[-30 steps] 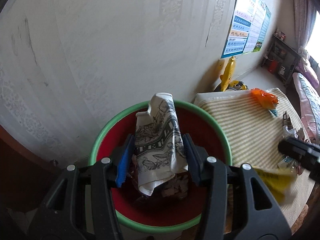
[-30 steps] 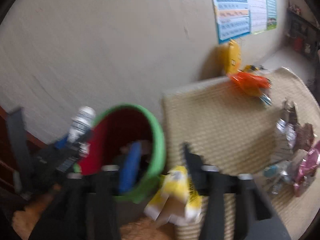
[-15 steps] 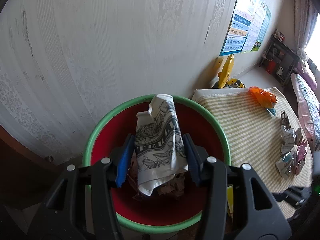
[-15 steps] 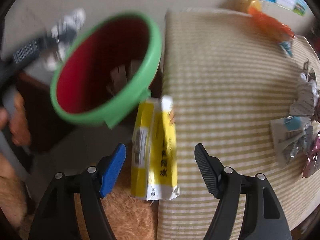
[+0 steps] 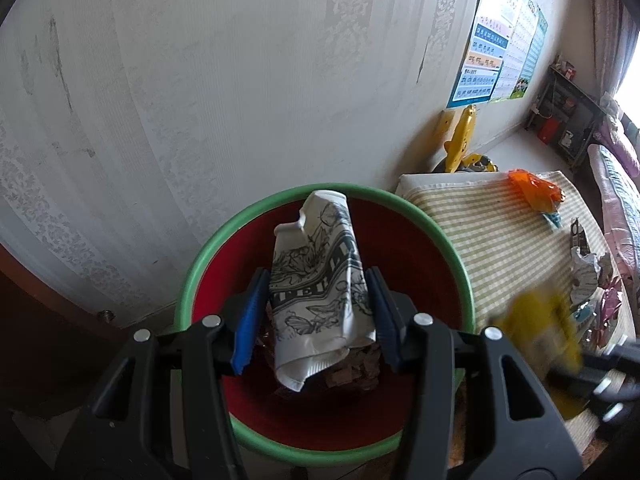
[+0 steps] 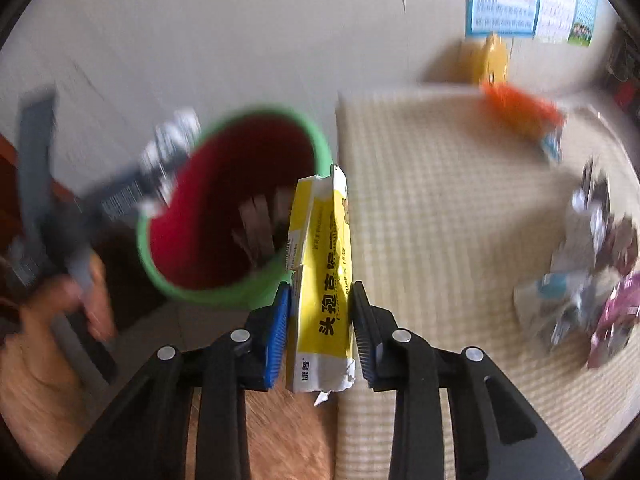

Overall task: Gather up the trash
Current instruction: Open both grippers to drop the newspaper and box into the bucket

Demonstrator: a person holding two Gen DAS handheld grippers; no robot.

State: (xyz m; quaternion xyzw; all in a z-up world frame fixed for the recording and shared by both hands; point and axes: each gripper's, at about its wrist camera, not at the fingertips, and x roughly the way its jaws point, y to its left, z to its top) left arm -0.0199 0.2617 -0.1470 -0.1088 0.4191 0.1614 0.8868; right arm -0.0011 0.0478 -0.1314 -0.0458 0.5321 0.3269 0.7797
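My left gripper (image 5: 316,316) is shut on a crushed white paper cup with black floral print (image 5: 320,280) and holds it over the red bin with a green rim (image 5: 460,268). My right gripper (image 6: 320,332) is shut on a flattened yellow box with black lettering (image 6: 322,276), held just right of the bin (image 6: 236,204) near its rim. In the left wrist view the yellow box (image 5: 536,328) shows as a blur at the right. The bin holds some brown scraps (image 6: 256,228).
A striped mat (image 6: 440,200) lies right of the bin, with an orange wrapper (image 6: 520,112) at its far end and several crumpled wrappers (image 6: 592,272) at the right. A yellow toy (image 5: 460,140) leans on the wall. A poster (image 5: 496,48) hangs above.
My right gripper, open around the yellow box half a second ago, has closed on it and raised it beside the bin. My left gripper keeps the cup over the bin.
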